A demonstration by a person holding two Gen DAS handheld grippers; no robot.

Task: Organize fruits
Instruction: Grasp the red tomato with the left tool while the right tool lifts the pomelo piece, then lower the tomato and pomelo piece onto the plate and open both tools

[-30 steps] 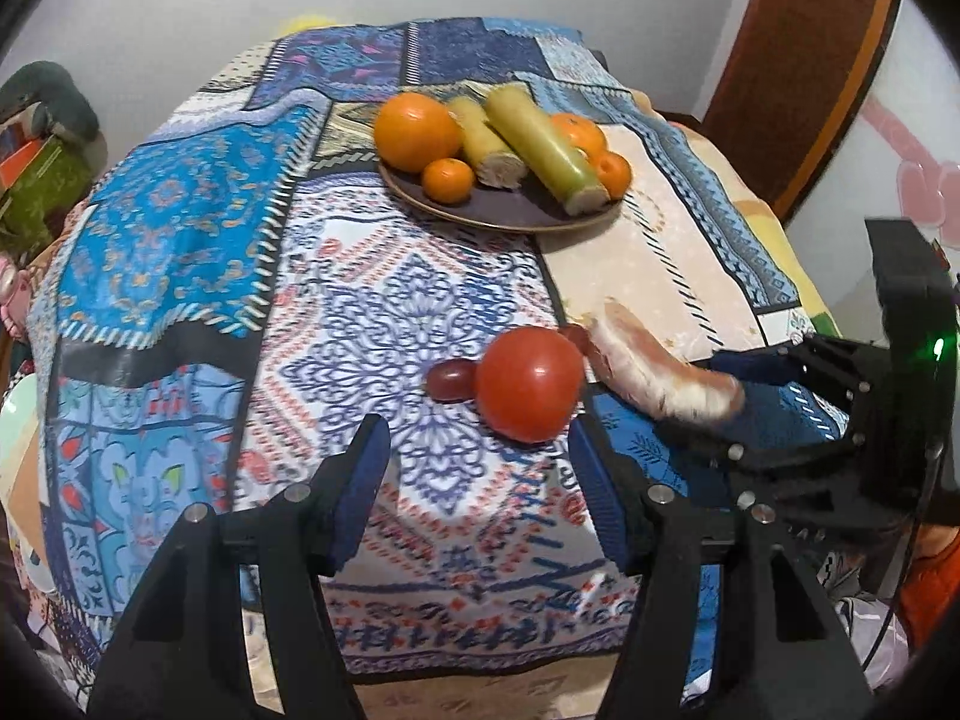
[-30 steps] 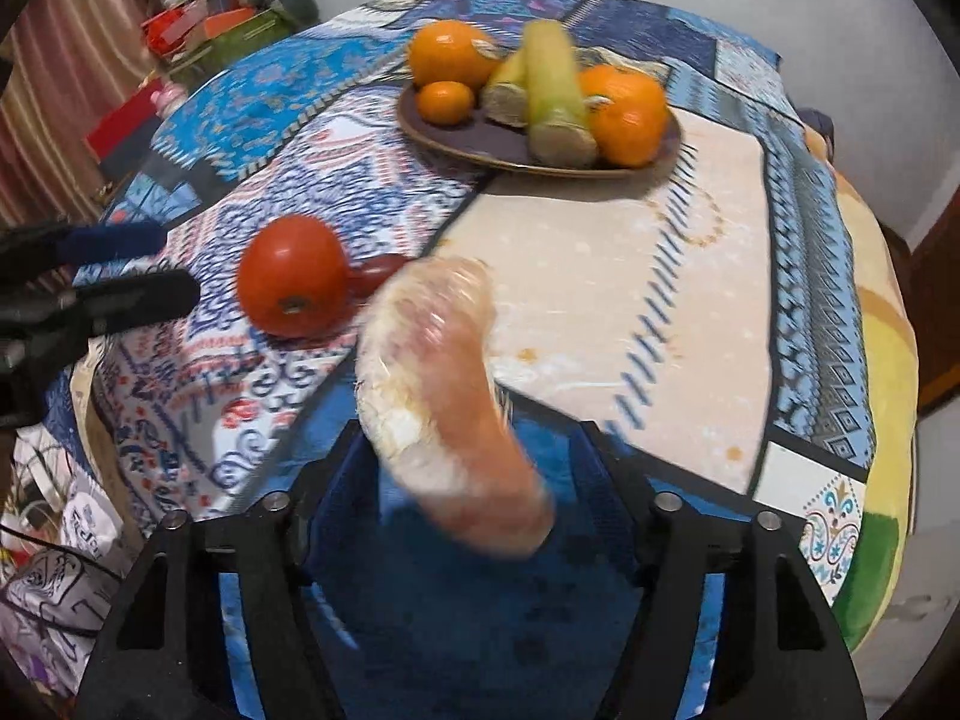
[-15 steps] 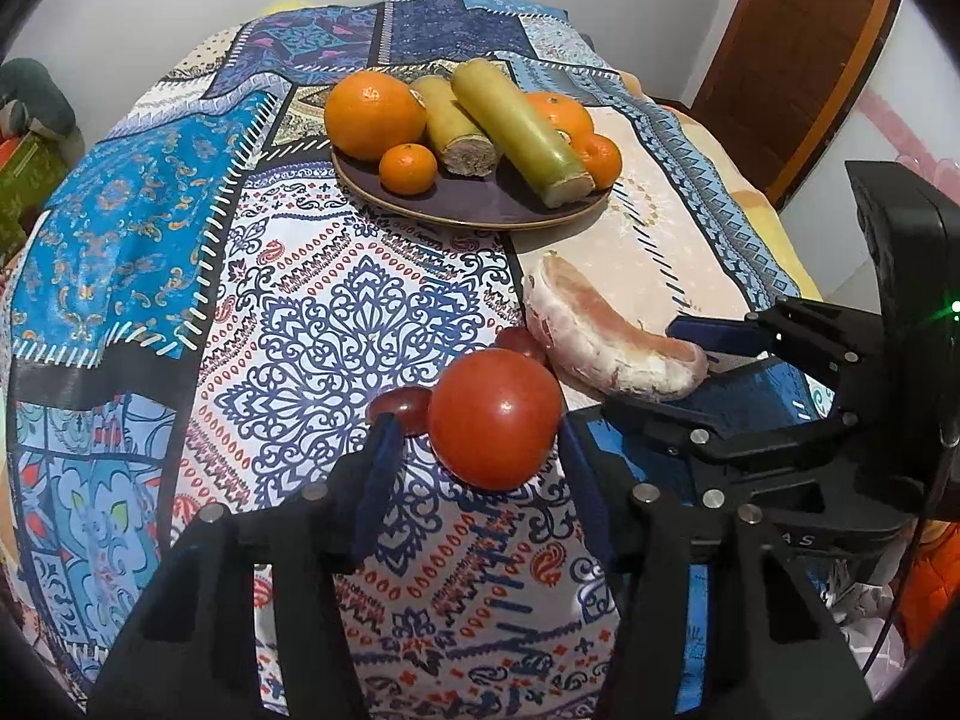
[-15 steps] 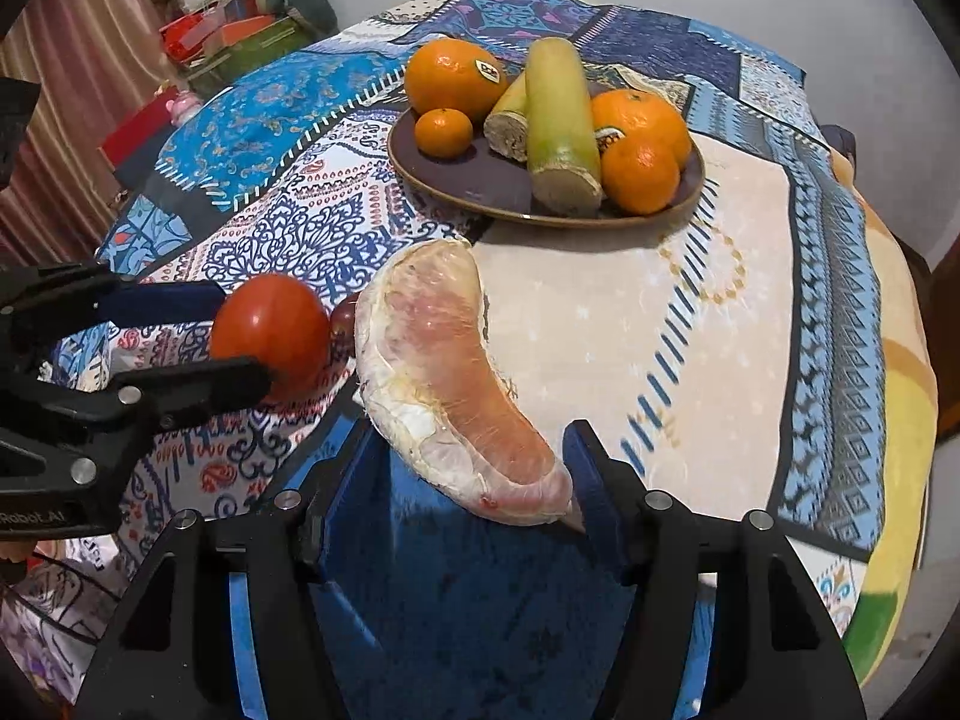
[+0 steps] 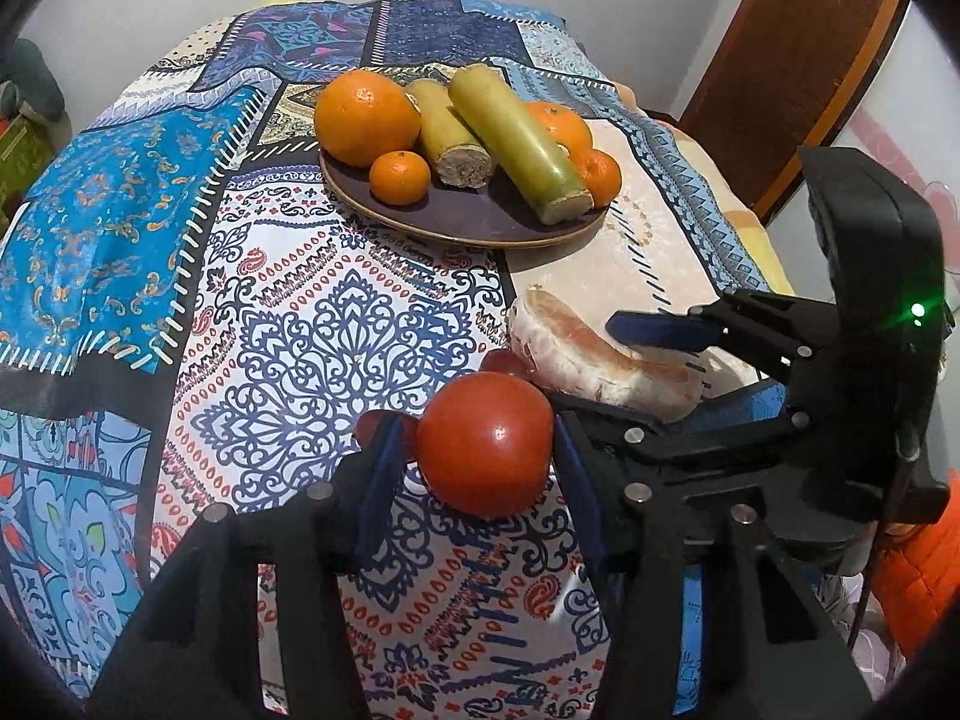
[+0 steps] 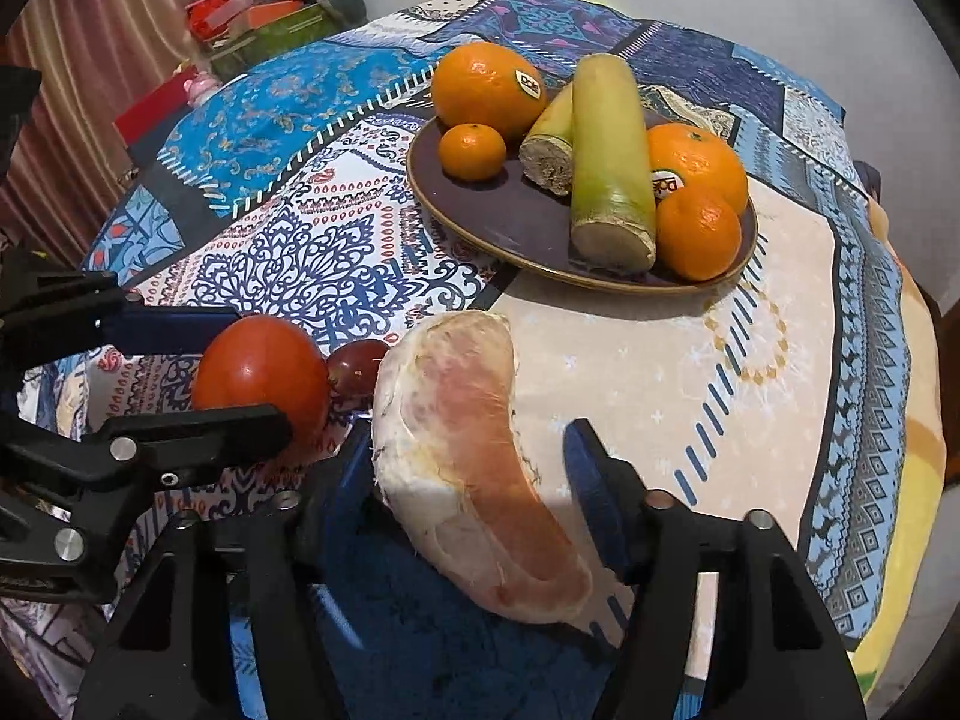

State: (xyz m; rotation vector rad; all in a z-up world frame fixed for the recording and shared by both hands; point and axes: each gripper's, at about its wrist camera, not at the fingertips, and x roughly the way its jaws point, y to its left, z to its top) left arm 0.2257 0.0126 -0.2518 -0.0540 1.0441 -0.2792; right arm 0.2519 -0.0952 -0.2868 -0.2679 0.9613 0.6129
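A red tomato (image 5: 485, 443) lies on the patterned cloth between the fingers of my open left gripper (image 5: 474, 468); it also shows in the right wrist view (image 6: 261, 372). A peeled pomelo wedge (image 6: 474, 450) lies between the fingers of my open right gripper (image 6: 468, 456), close to the left finger; it also shows in the left wrist view (image 5: 594, 360). Small dark red grapes (image 6: 357, 363) lie between tomato and wedge. A dark plate (image 5: 480, 222) farther back holds oranges (image 5: 366, 117) and two sugarcane pieces (image 5: 516, 138).
The table's right edge drops off near the wooden door (image 5: 798, 60). Boxes and clutter (image 6: 252, 12) stand beyond the table's far left in the right wrist view. The two grippers sit side by side, nearly touching.
Both grippers have moved forward, the left one around the tomato. The pomelo wedge, held up a second ago, now lies on the cloth between the right fingers.
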